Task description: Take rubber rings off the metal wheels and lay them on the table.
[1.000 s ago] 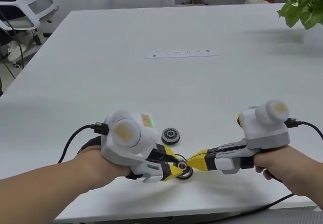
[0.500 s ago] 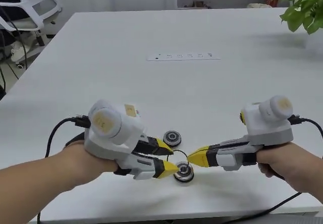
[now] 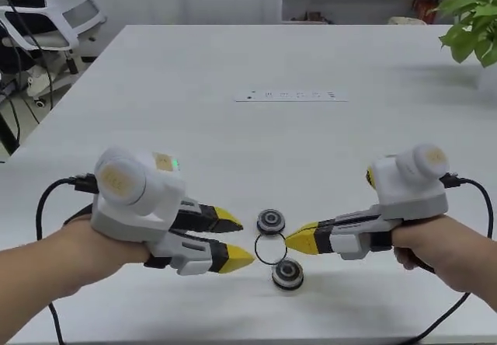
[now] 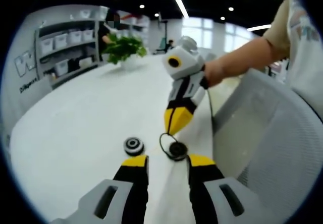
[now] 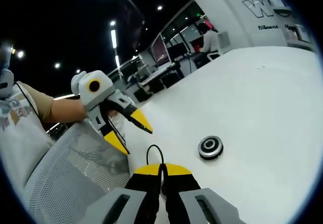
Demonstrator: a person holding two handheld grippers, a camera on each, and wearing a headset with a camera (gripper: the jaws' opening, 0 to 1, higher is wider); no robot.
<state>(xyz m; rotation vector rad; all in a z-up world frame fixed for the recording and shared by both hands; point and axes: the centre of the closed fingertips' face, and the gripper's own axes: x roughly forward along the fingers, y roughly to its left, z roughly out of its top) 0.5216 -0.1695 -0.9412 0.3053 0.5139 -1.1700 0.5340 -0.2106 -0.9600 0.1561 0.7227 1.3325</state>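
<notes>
Two small metal wheels lie on the white table [image 3: 233, 127]: a far wheel [image 3: 270, 221] [image 4: 133, 145] [image 5: 210, 147] and a near wheel [image 3: 287, 275] [image 4: 177, 151]. A thin black rubber ring [image 3: 257, 250] [image 4: 161, 142] [image 5: 150, 151] hangs free between them, just above the tabletop, pinched at its right side. My right gripper [image 3: 291, 240] [image 5: 161, 169] is shut on the ring. To the left of the ring and apart from it, my left gripper [image 3: 242, 239] [image 4: 168, 161] is open and holds nothing.
A flat socket strip [image 3: 291, 95] is set into the middle of the table. A green plant [image 3: 474, 11] stands at the far right corner, and an office chair [image 3: 54, 11] sits off the far left. Cables trail from both grippers over the near edge.
Both grippers were tight together at the near wheel. The left gripper has opened and drawn back left, and the ring now hangs off the wheel in the shut right gripper.
</notes>
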